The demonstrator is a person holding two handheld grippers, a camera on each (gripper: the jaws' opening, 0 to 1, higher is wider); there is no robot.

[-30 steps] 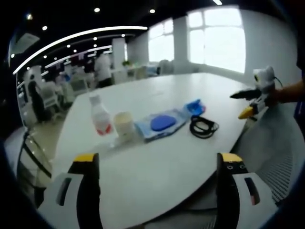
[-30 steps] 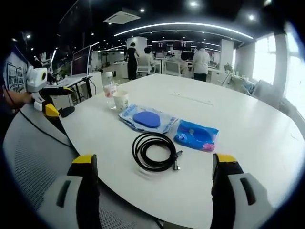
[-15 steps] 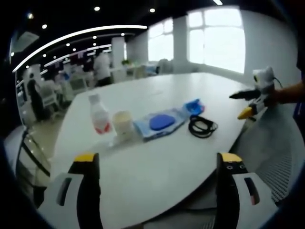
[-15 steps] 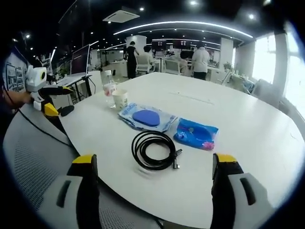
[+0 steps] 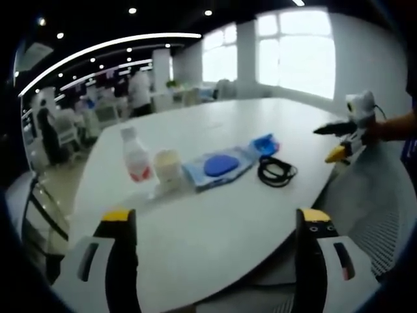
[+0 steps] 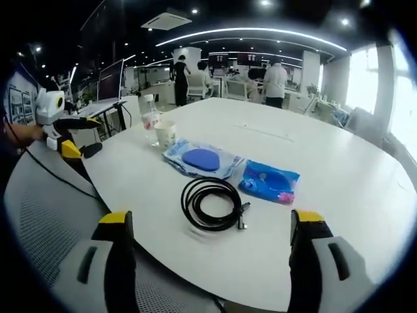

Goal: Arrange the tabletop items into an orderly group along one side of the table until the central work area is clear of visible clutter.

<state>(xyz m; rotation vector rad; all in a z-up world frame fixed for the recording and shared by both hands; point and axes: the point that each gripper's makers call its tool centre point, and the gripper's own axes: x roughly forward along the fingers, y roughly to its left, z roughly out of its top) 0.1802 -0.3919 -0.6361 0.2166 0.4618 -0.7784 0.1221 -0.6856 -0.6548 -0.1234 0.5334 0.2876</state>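
Observation:
On the round white table (image 6: 339,169) lie a coiled black cable (image 6: 212,203) (image 5: 277,172), a clear packet holding a blue oval pad (image 6: 201,160) (image 5: 220,166), and a smaller blue packet (image 6: 268,183) (image 5: 266,145). A paper cup (image 6: 165,135) (image 5: 169,169) stands beside a plastic bottle with a red label (image 6: 150,119) (image 5: 136,156). My right gripper (image 6: 212,225) is open at the table's near edge, short of the cable. My left gripper (image 5: 212,218) is open over bare tabletop, short of the cup. Each gripper appears in the other's view, left gripper (image 6: 60,130), right gripper (image 5: 348,134).
Grey mesh chair backs (image 6: 45,215) (image 5: 384,195) sit below each gripper at the table edge. Beyond the table are office desks, monitors (image 6: 111,81) and several standing people (image 6: 273,85). Bright windows (image 5: 296,52) line the far wall.

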